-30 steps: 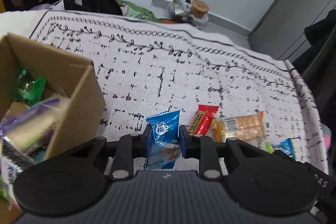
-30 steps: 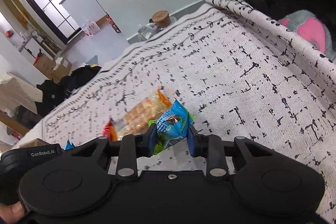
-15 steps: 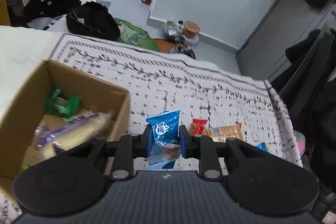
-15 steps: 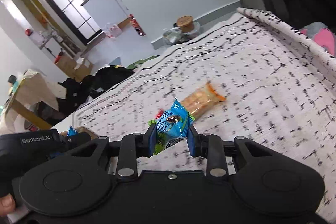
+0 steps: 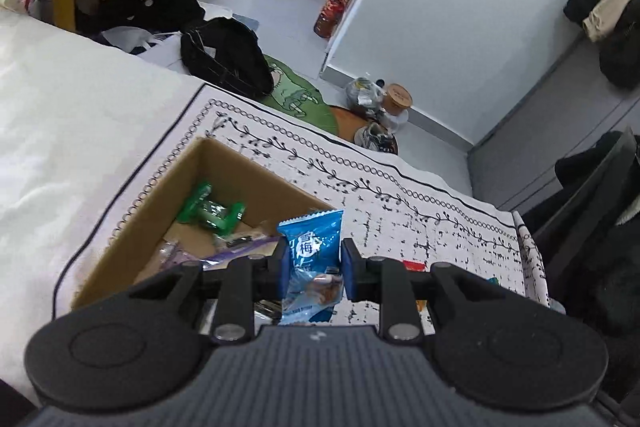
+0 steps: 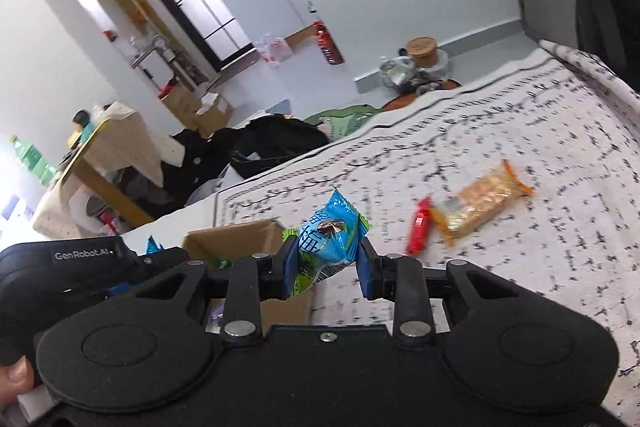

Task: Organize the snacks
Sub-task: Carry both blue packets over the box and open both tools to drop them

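My left gripper (image 5: 313, 269) is shut on a blue snack packet (image 5: 314, 251) and hangs above the right edge of an open cardboard box (image 5: 168, 195). The box holds a green packet (image 5: 210, 209) and a purple-wrapped snack (image 5: 240, 245). My right gripper (image 6: 326, 267) is shut on a blue-green candy packet (image 6: 330, 237), raised above the patterned cloth, with the same box (image 6: 236, 233) just beyond it on the left. On the cloth to the right lie a red bar (image 6: 418, 227) and a clear cracker pack (image 6: 480, 205).
The box stands on a white cloth with black markings (image 5: 420, 219) over a bed-like surface. In the right wrist view the left gripper's body (image 6: 80, 279) sits at lower left, held by a hand (image 6: 14, 375). Bags, jars and bottles lie on the floor beyond.
Both grippers have risen and swung left with their packets. The box has come under the left gripper and into the right wrist view; the loose snacks now lie off to the right.
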`<state>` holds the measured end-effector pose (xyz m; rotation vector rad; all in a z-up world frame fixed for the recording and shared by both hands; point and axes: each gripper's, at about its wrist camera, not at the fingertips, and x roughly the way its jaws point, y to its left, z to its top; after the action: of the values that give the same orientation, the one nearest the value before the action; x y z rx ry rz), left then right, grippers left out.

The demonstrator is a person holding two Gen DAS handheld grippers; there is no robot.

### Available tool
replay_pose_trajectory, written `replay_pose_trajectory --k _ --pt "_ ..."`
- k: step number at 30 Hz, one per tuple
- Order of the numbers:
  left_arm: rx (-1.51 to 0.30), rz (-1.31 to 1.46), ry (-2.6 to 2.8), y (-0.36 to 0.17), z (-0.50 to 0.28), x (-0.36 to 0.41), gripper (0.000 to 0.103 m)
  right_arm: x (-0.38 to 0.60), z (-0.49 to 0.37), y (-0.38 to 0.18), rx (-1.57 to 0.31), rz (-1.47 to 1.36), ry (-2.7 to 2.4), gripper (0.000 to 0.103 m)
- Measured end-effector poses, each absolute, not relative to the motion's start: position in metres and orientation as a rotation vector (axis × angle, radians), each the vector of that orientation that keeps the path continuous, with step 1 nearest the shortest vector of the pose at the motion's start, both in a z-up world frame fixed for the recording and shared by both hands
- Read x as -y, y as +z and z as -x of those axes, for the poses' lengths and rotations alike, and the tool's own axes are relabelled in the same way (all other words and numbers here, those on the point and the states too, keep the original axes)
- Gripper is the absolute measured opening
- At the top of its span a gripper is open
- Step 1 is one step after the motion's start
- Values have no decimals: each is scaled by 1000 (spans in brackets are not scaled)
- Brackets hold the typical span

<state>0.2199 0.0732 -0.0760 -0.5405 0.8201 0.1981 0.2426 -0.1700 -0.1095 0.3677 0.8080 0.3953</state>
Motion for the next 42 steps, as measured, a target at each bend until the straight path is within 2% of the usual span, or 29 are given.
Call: replay_pose_trajectory --k 12,25,30,33,35,42 --pt "-833 659 271 -88 -191 -128 25 119 -235 -105 -817 -328 431 30" --pt "-852 738 317 -102 -182 -167 31 71 -237 -111 -850 -280 439 30" --pt "-857 753 312 -107 -183 -169 45 63 -244 -116 -868 -267 424 31" --pt "-857 748 323 -110 -184 -170 50 56 -247 -118 -866 -265 429 35" --pt "-861 750 323 -111 -186 -171 53 53 -249 -119 -873 -263 424 44" --pt "-848 724 357 -112 -189 -168 76 64 -246 -117 -872 -259 389 56"
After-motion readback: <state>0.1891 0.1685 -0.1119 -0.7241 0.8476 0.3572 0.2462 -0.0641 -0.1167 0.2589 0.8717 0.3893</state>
